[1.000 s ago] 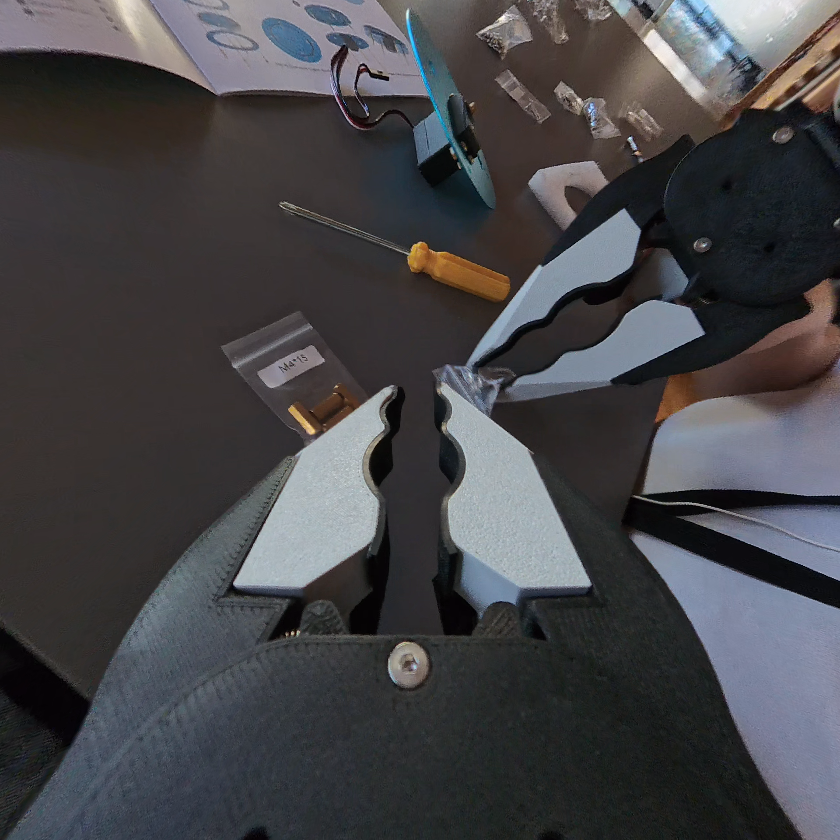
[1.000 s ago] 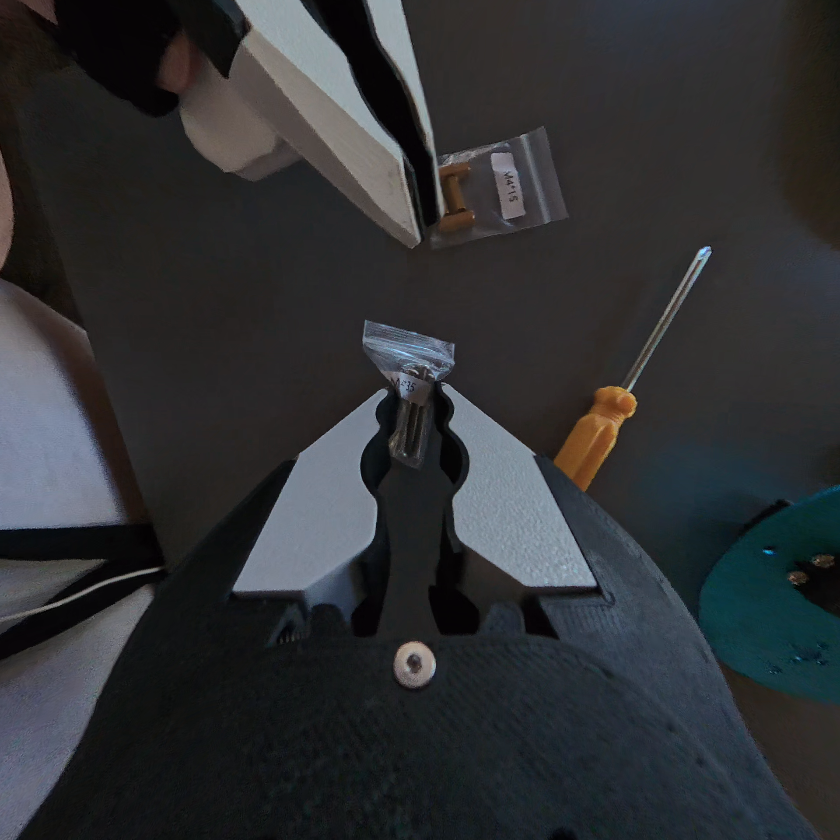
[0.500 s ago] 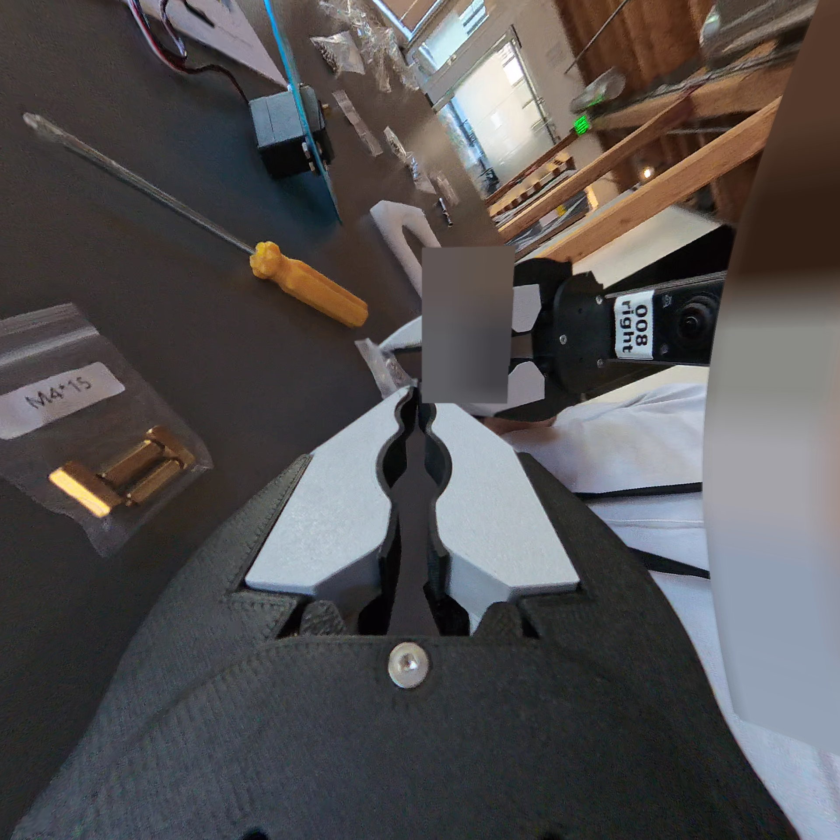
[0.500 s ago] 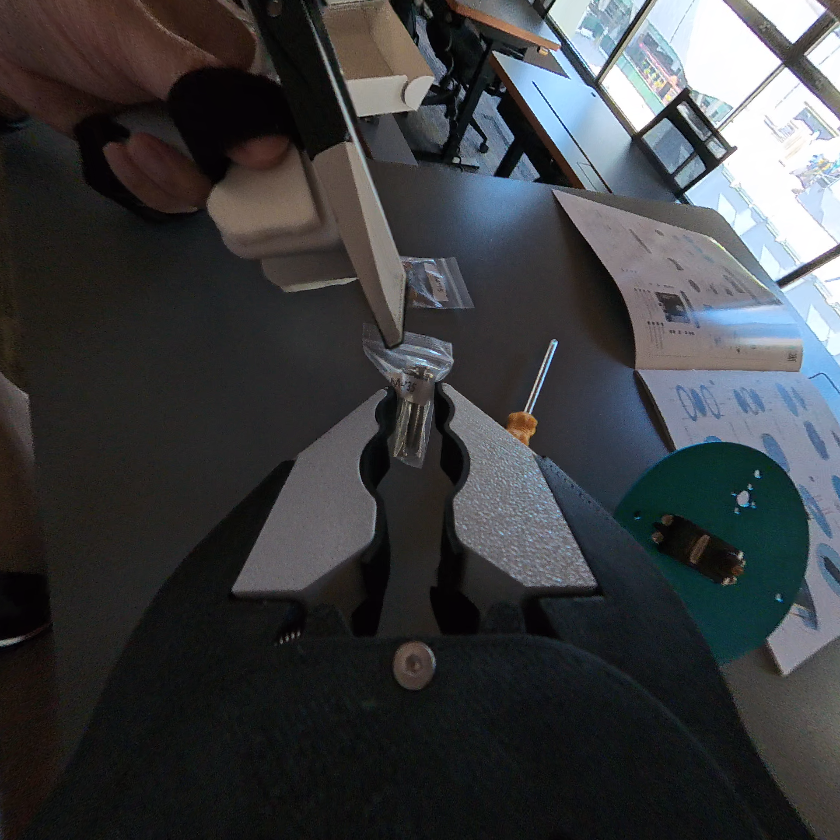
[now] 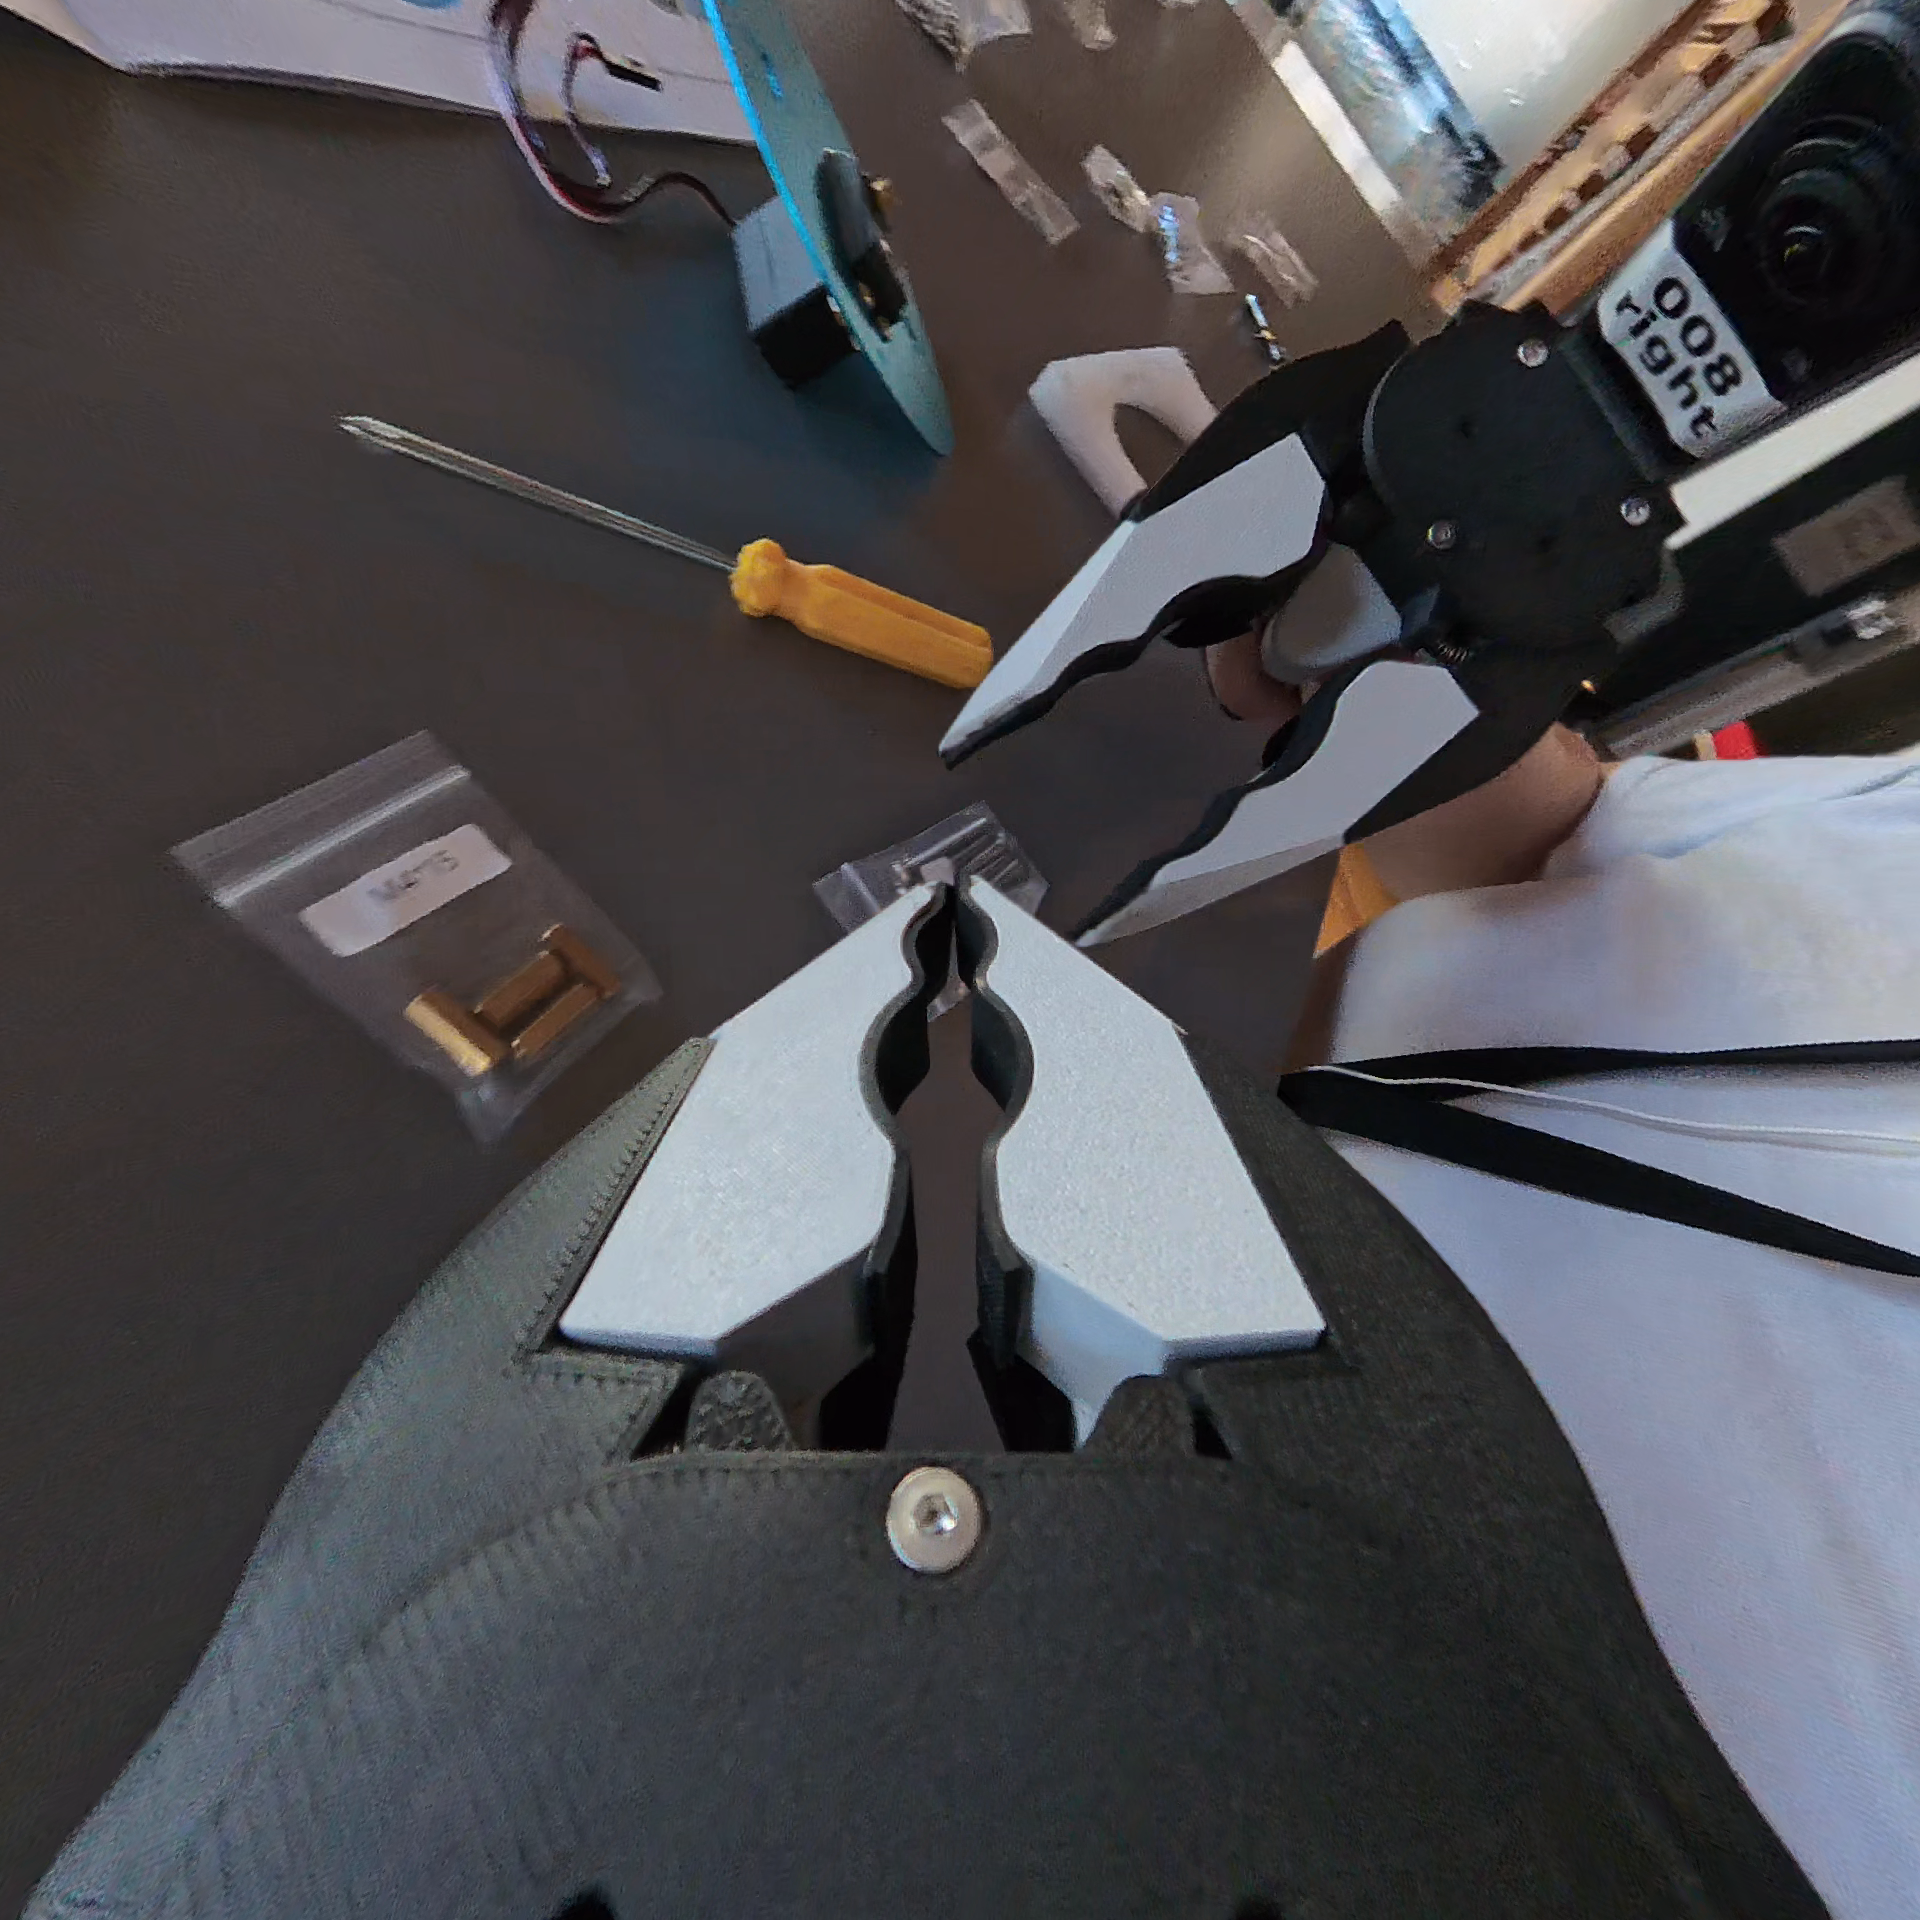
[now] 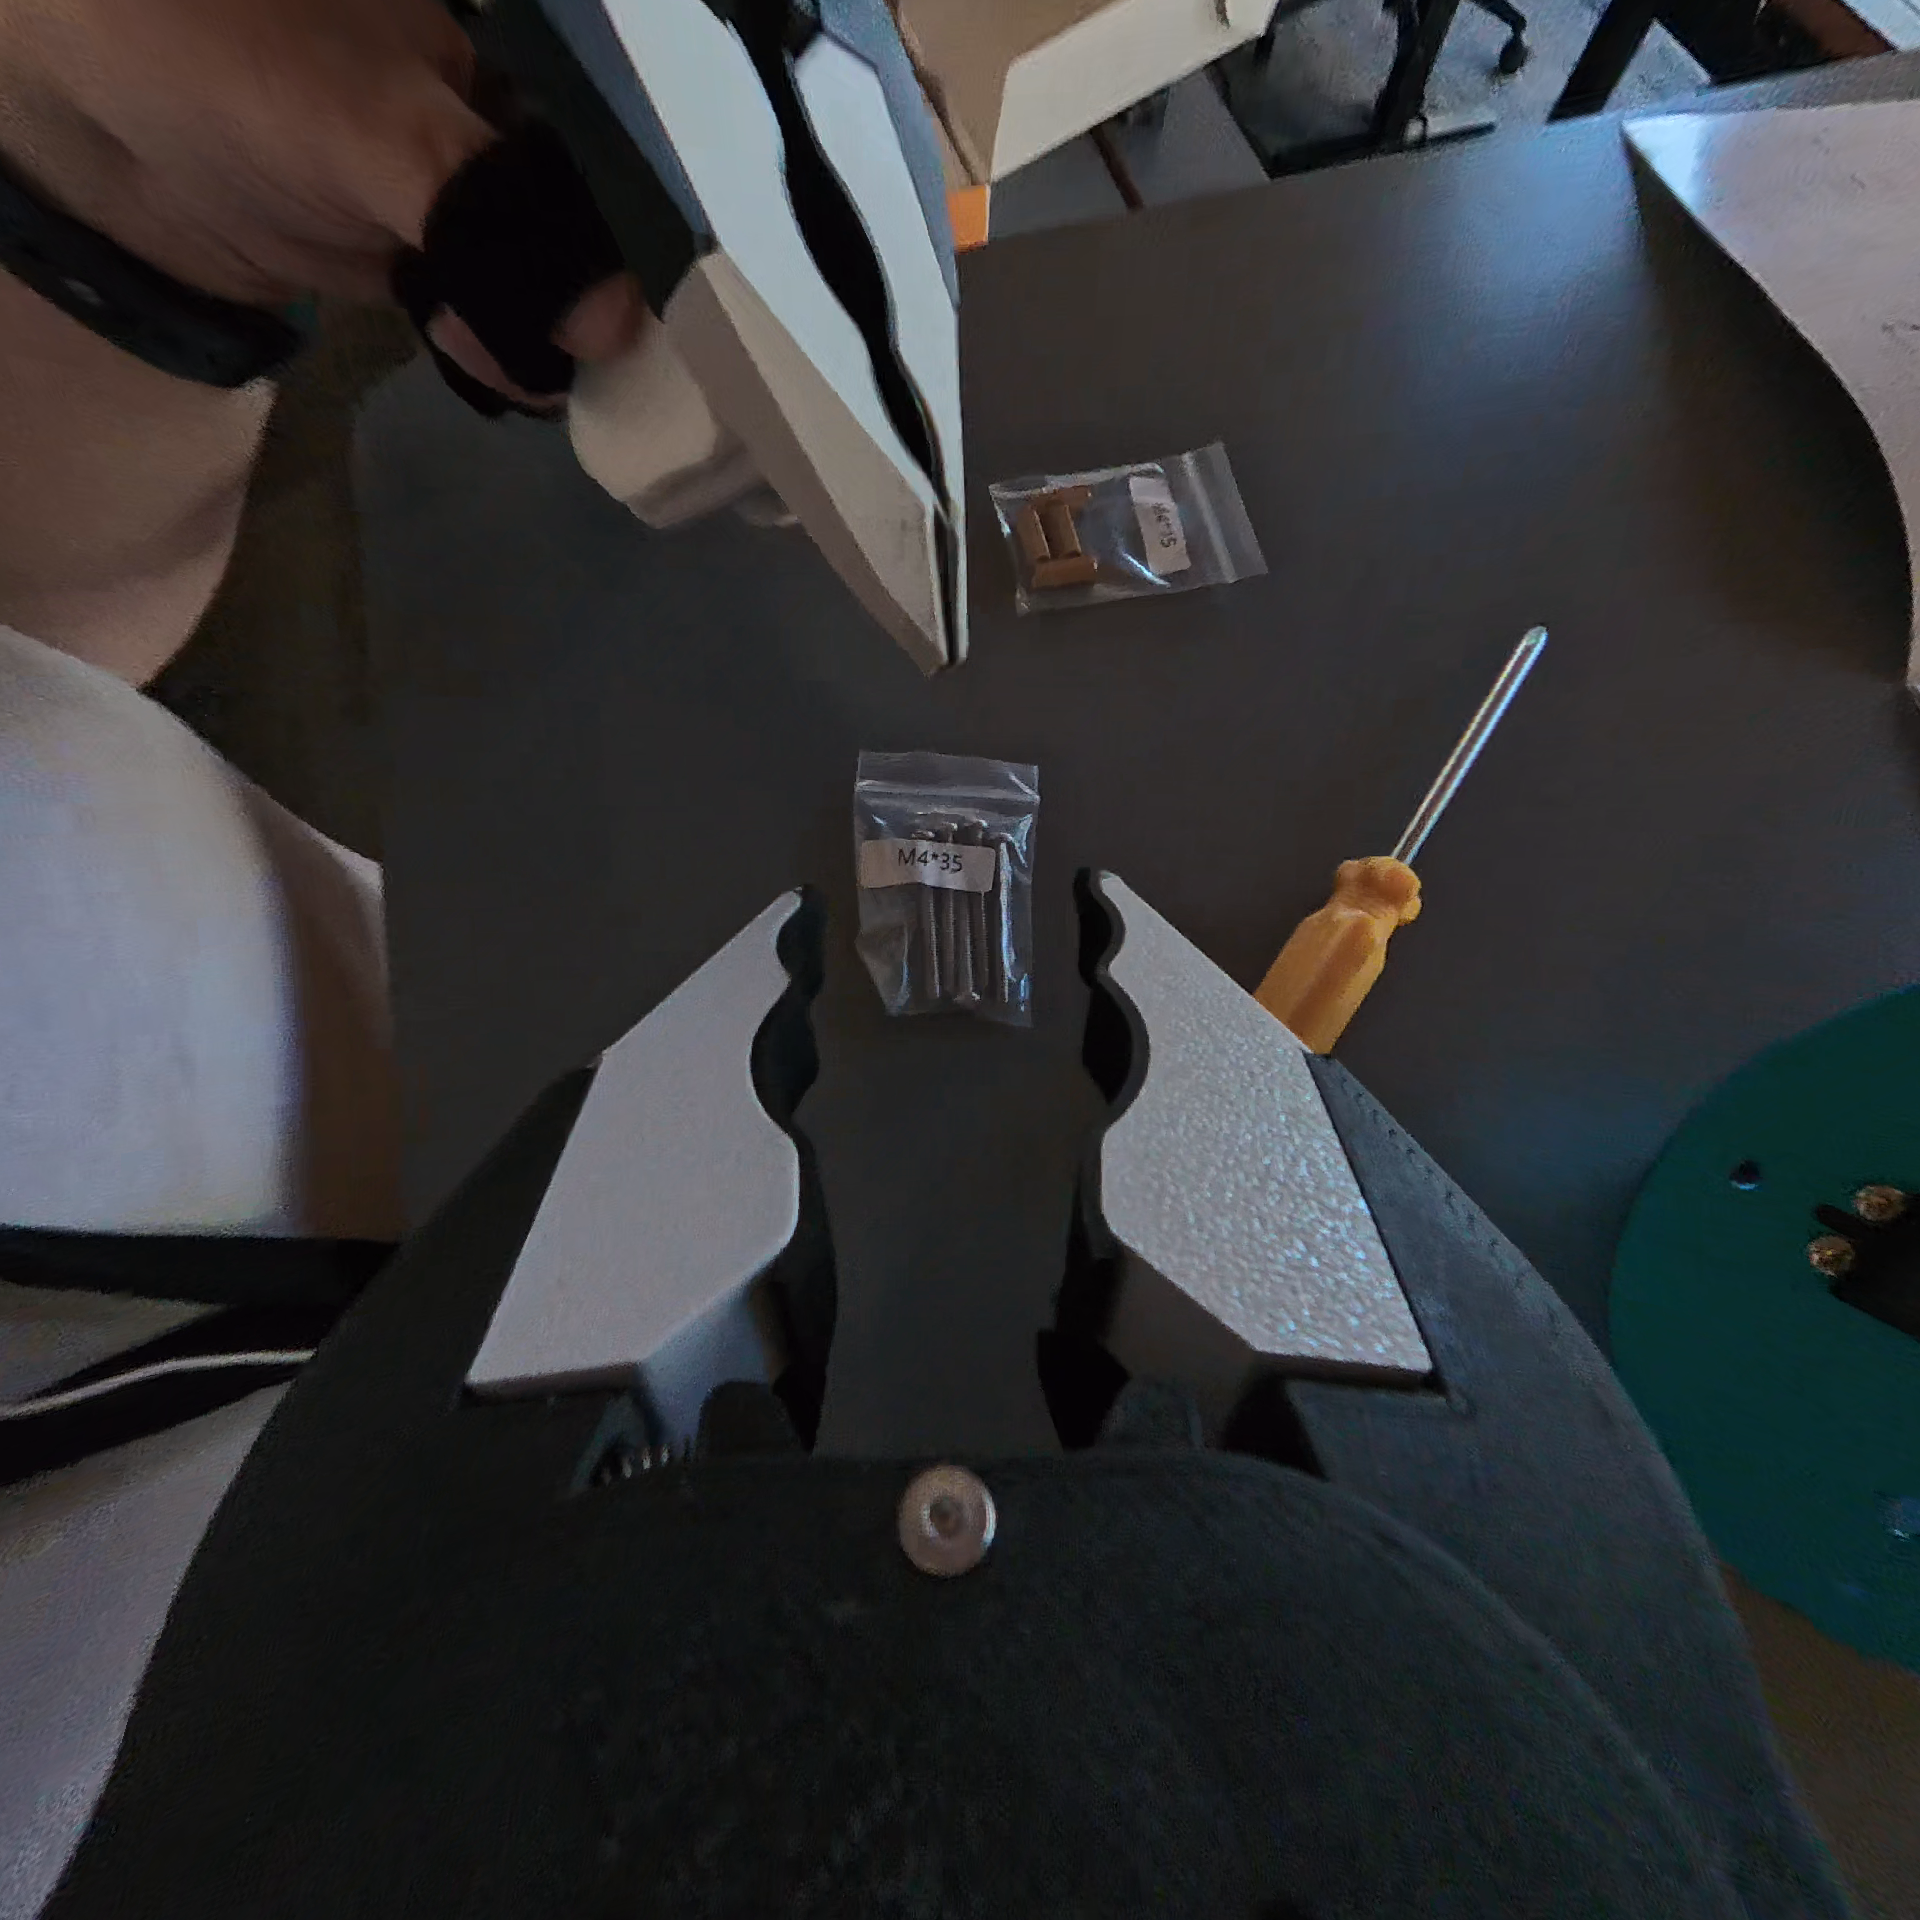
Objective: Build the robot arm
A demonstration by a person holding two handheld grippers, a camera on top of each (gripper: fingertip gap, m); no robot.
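Item 1. Clear zip bag of long dark screws (image 6: 945, 894) with a white label. It lies flat on the dark table (image 6: 623, 779), just ahead of my right gripper (image 6: 948, 888), in line with the gap between the tips. Nothing touches it.

Item 2. Right gripper: jaws spread wide and empty, one tip to either side of the bag's near end.

Item 3. Left gripper (image 5: 951, 894): jaws pressed together with nothing seen between them. The right wrist view shows its tips poised above the table just beyond the bag's far edge, apart from it.

Item 4. Second zip bag, holding brass standoffs (image 6: 1127, 530), beyond the left tips.

Item 5. Yellow-handled screwdriver (image 6: 1351, 935), beside my right finger, shaft pointing away.

Item 6. Teal disc (image 6: 1766, 1299) with a black block mounted on it, at the far right.

Item 7. White foam piece (image 5: 1101, 416), an open booklet (image 5: 312, 42) and small clear packets (image 5: 1174, 229), well apart.

Hazards, as I judge them:
- The film looks slick and the bag lies low. Closing jaws could skate over it or nip only loose plastic, and the screws' weight could then swing it.
- Tips pressed too low would scrape the table.
- My two grippers are near each other and could knock together over the bag.
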